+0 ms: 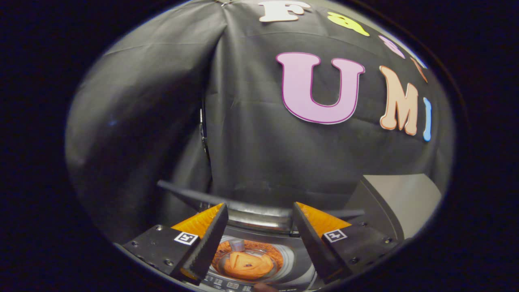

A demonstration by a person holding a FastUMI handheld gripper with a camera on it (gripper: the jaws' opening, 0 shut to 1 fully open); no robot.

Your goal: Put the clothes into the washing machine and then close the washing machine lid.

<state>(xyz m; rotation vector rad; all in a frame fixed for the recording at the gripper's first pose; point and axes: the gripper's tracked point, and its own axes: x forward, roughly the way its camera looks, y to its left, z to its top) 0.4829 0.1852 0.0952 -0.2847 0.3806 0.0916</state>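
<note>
The gripper (pixel 259 215) sits nearest the lens, its two fingers (pixel 206 243) spread wide apart with nothing pressed between them. Each finger carries a small square marker tag on its upper face.

In the gap between the fingers, and below them, lies the top of a washing machine (pixel 298 269), seen from above. Its round drum opening (pixel 248 259) is ringed by a pale rim, and the inside is filled with orange clothing (pixel 246 264), bunched in a folded heap at the middle of the tub. A small greyish patch shows at the back edge of that heap; what it is cannot be told. Along the near edge of the machine runs a control panel (pixel 227 282) with rows of tiny buttons.

The washing machine lid (pixel 259 213) stands raised behind the opening, just beyond the fingertips, its dark edge reaching out past the fingers on both sides, with a shiny strip below it.

Beyond the fingers on the right stands a grey panel with a dark border (pixel 399 202). Black cloth (pixel 142 121) hangs behind everything.
</note>
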